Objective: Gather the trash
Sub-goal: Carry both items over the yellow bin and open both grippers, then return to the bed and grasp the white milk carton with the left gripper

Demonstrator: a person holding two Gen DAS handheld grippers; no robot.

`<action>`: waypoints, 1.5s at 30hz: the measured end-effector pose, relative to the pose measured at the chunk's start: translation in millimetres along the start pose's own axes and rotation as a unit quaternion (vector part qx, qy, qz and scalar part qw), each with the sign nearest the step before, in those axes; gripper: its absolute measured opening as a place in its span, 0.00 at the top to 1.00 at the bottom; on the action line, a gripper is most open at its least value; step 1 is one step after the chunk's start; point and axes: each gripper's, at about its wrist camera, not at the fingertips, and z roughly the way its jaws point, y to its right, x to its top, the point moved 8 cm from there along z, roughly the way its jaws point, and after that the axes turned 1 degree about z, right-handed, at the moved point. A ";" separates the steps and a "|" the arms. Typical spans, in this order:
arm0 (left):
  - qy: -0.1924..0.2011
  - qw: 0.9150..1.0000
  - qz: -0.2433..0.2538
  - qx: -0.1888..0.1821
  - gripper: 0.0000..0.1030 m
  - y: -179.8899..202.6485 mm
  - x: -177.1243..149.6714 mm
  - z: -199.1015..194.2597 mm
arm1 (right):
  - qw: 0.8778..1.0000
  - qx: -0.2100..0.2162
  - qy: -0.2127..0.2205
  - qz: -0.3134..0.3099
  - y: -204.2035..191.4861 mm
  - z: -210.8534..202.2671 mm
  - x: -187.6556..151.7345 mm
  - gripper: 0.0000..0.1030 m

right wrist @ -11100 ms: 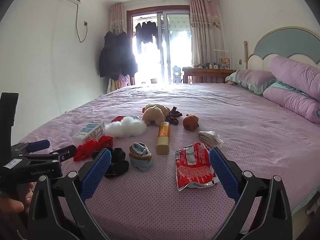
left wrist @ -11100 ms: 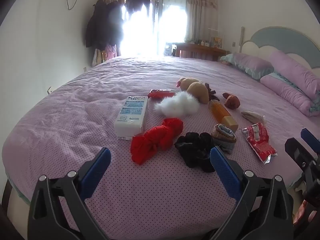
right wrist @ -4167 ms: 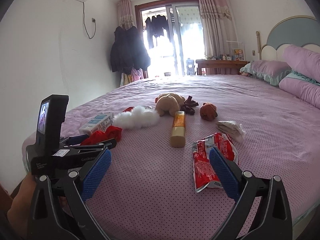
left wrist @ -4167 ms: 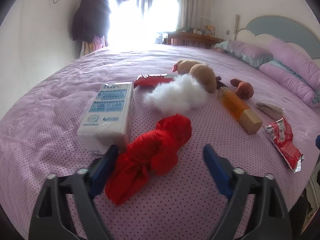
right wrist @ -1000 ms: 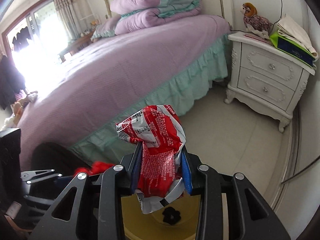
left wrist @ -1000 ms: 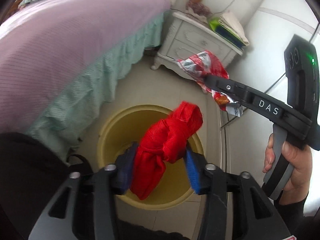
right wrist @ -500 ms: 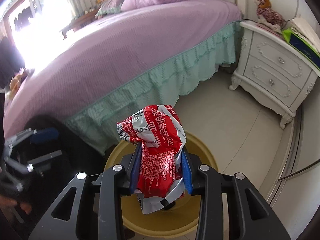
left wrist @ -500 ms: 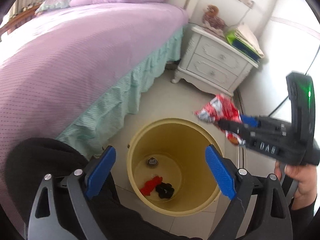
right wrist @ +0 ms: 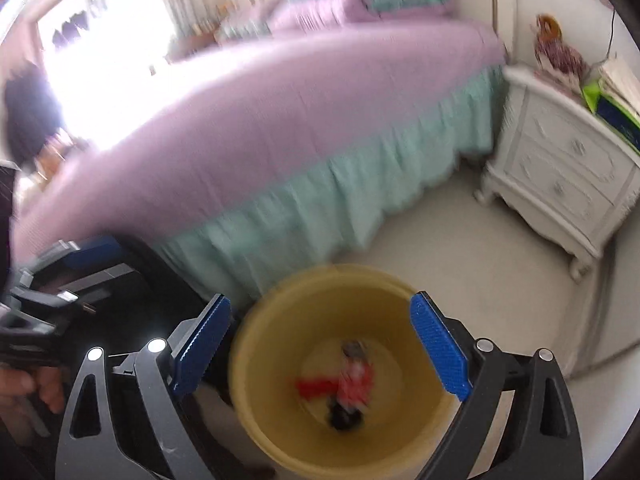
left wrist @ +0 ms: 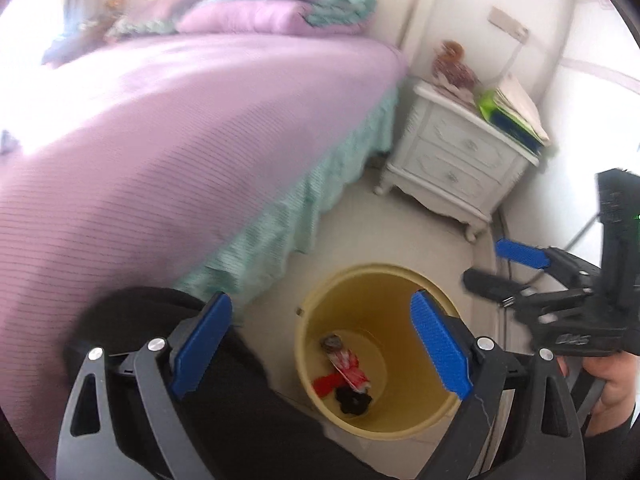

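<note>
A: On the left, only purple bed [left wrist: 168, 128] with green skirt. Left gripper [left wrist: 320, 354] held above the floor, jaws spread wide, nothing between the blue pads [left wrist: 200, 350].

B: And the trash?

A: Lying at the bottom of the yellow bin [left wrist: 304, 344], on the floor just beside the bed. Red cloth bundle [left wrist: 326, 384], red snack wrapper [left wrist: 347, 363] and something small and black [left wrist: 352, 399], all touching. In the right wrist view too blurred to separate.

B: Handling, if taken out again?

A: Probably all light. Cloth soft, easy to pinch at the knot. Wrapper thin, crinkly, likely slippery; better to take at a folded edge, flat between the pads.

B: Further right?

A: Right gripper [right wrist: 320, 354] over the bin mouth, jaws also wide apart, empty. Seen from the left camera too [left wrist: 500, 266], held in a hand [left wrist: 612, 390]. Beyond it, white nightstand [left wrist: 460, 160] against the wall, well apart from the bin.
</note>
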 end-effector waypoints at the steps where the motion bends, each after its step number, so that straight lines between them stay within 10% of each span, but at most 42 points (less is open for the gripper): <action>1: 0.010 1.000 -0.005 0.010 0.12 -6.3 3.3 -7.7 | 1.000 0.018 0.022 -0.001 -10.2 -4.2 6.5 0.14; 9: 0.113 0.979 -0.079 0.151 0.04 -100.0 13.5 -110.7 | 0.973 0.154 0.140 -0.096 -143.5 -3.8 60.8 0.08; 19: 0.166 0.901 -0.207 0.343 0.04 -243.8 -29.7 -241.9 | 0.936 0.276 0.136 -0.170 -313.9 29.9 82.0 0.08; 30: 0.152 0.839 -0.288 0.436 0.04 -369.3 -69.4 -291.5 | 0.915 0.320 0.107 -0.222 -426.1 58.0 58.7 0.08; 41: 0.126 0.837 -0.312 0.431 0.05 -443.2 -75.0 -282.2 | 0.913 0.327 0.071 -0.235 -465.4 86.6 49.7 0.08; 44: 0.117 0.846 -0.310 0.419 0.26 -449.8 -73.9 -275.9 | 0.910 0.327 0.073 -0.243 -478.0 88.8 49.7 0.08; 45: 0.112 0.849 -0.311 0.412 0.46 -453.4 -74.4 -273.1 | 0.910 0.327 0.073 -0.245 -479.7 89.0 49.7 0.08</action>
